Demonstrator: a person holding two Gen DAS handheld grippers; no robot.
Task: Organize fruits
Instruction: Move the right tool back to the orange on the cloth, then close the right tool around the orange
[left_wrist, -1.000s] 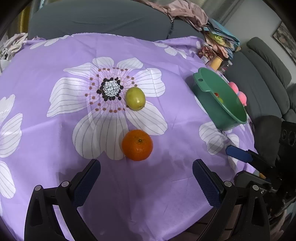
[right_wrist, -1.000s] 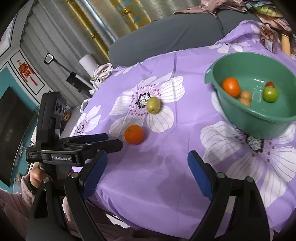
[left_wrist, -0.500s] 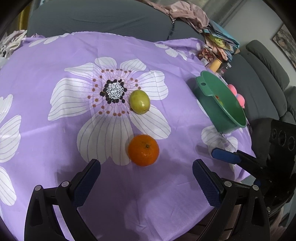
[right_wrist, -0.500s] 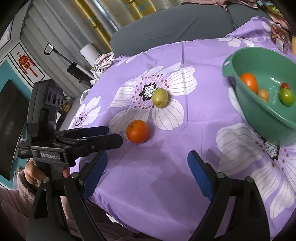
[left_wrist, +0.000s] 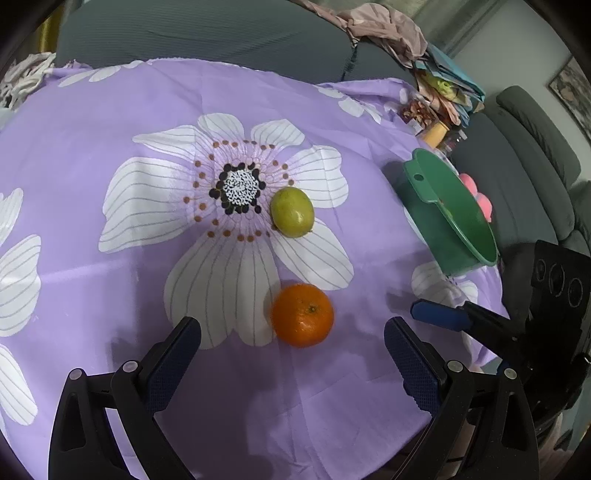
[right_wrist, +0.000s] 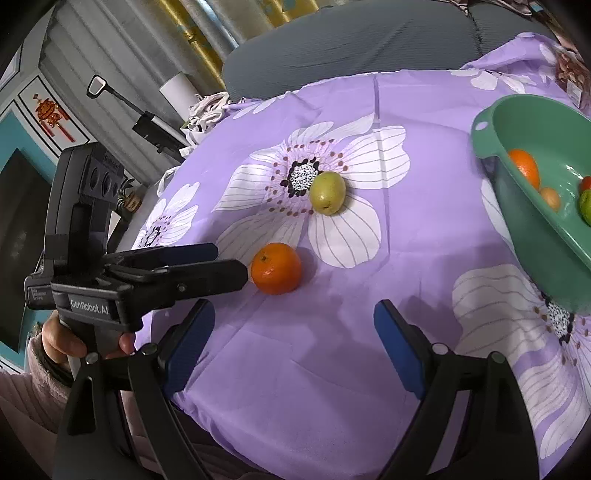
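Observation:
An orange (left_wrist: 303, 315) lies on the purple flowered tablecloth, just ahead of my open, empty left gripper (left_wrist: 291, 343). A green pear (left_wrist: 292, 216) lies farther on, beside the flower's dark centre. A green bowl (left_wrist: 458, 225) stands at the right; in the right wrist view the bowl (right_wrist: 517, 206) holds an orange, a small brown fruit and a green fruit. My right gripper (right_wrist: 293, 332) is open and empty, with the orange (right_wrist: 276, 268) and pear (right_wrist: 327, 192) ahead of it. The left gripper's fingertips (right_wrist: 229, 273) sit right beside the orange there.
A grey sofa (left_wrist: 184, 33) runs behind the table, with piled clothes and clutter (left_wrist: 439, 88) at the back right. The table's near edge (right_wrist: 258, 435) drops off below my right gripper. A hand (right_wrist: 62, 343) holds the left gripper.
Both grippers moved forward toward the orange, which looks larger and nearer. The right wrist view swung left, pushing the bowl toward the right edge. Jaws stayed open.

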